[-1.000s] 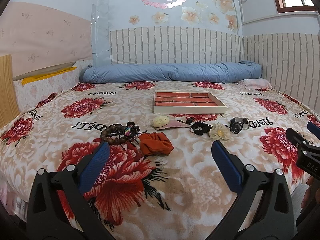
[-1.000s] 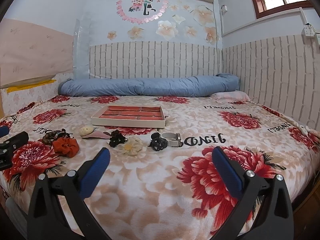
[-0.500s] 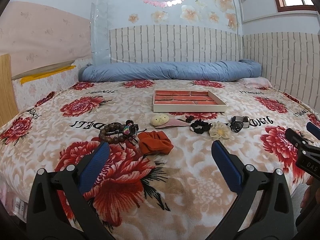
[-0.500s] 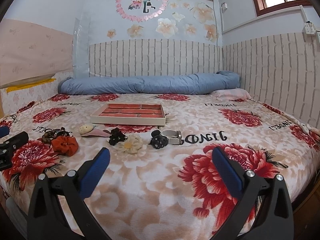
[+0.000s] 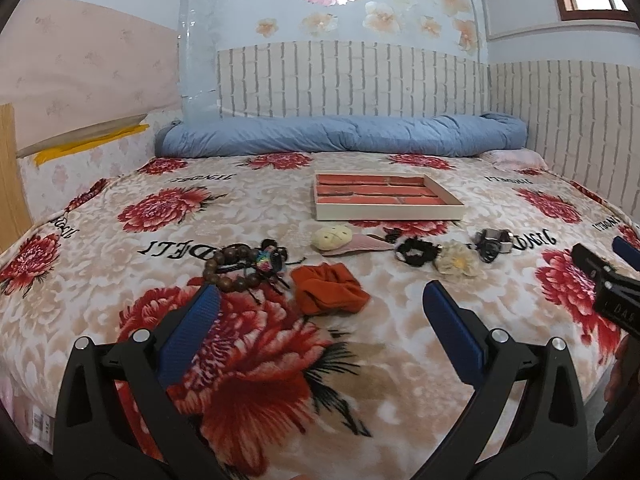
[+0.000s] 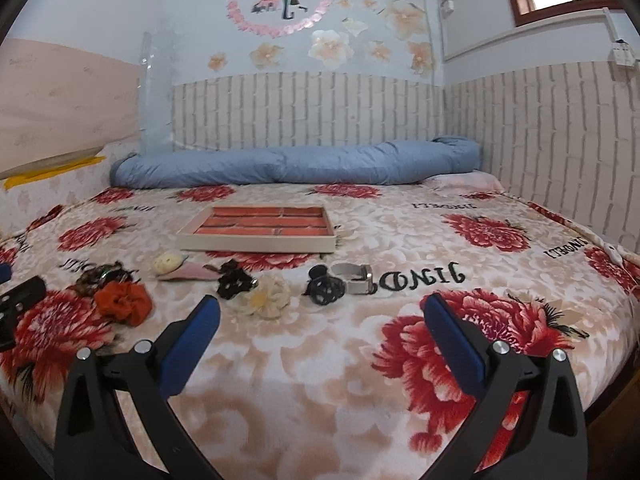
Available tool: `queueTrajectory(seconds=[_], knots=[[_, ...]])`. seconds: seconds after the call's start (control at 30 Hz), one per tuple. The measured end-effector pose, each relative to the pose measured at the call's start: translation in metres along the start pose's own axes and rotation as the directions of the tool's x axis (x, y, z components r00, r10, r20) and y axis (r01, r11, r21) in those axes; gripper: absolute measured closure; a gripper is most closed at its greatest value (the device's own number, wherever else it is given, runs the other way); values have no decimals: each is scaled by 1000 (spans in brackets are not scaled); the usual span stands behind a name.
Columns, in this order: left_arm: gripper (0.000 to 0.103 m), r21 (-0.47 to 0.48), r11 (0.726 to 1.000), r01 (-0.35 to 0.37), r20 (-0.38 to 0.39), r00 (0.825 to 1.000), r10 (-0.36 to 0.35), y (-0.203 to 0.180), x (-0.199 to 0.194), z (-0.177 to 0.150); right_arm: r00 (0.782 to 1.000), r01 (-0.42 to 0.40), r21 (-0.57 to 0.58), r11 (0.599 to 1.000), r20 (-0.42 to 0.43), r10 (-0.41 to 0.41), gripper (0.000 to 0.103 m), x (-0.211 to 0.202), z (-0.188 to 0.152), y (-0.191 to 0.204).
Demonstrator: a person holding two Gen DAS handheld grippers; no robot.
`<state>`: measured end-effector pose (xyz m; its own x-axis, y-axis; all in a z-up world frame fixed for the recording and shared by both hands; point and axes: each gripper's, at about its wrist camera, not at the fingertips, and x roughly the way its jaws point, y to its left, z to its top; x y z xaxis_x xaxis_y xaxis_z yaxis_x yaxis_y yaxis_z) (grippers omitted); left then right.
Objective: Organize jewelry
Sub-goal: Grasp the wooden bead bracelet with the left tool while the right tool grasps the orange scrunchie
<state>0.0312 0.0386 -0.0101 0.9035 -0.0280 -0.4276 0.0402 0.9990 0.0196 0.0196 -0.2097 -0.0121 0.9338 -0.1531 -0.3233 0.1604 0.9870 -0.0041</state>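
A cream tray with red compartments (image 5: 384, 211) (image 6: 256, 243) lies on the bed. In front of it lie a brown bead bracelet (image 5: 230, 268), an orange scrunchie (image 5: 328, 288) (image 6: 124, 298), a cream round clip on a pink piece (image 5: 332, 237) (image 6: 168, 263), a black scrunchie (image 5: 416, 251) (image 6: 234, 280), a cream fabric flower (image 5: 458, 264) (image 6: 270, 296), a black claw clip (image 6: 325, 290) and a silver cuff (image 6: 356, 277). My left gripper (image 5: 320, 306) is open and empty, near the orange scrunchie. My right gripper (image 6: 320, 316) is open and empty, near the claw clip.
The bed has a floral blanket (image 5: 248, 360). A rolled blue duvet (image 5: 340, 136) lies along the brick-pattern wall. The bed's right edge (image 6: 624, 372) drops off. The other gripper shows at the right edge of the left wrist view (image 5: 608, 288).
Both grippers have tilted slightly down and edged toward the items; the items have not moved.
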Motion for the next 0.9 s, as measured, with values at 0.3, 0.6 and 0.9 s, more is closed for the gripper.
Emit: queueTrajectory(seconds=[0.3,0.6,0.9], knots=[[5,-25,999,-38,-40,999,37,58,40,12,998,-39,23,999,-56,40,4,38,12,32],[5,-18,998,-58,-117,992,56,109,92,21,989,-26,8,1000,-146,27,4,80,11,88],[5,5,1000,-29,-188,982,29,137,135,16,974,-46,-2,999,-220,45,4,105,2,135]])
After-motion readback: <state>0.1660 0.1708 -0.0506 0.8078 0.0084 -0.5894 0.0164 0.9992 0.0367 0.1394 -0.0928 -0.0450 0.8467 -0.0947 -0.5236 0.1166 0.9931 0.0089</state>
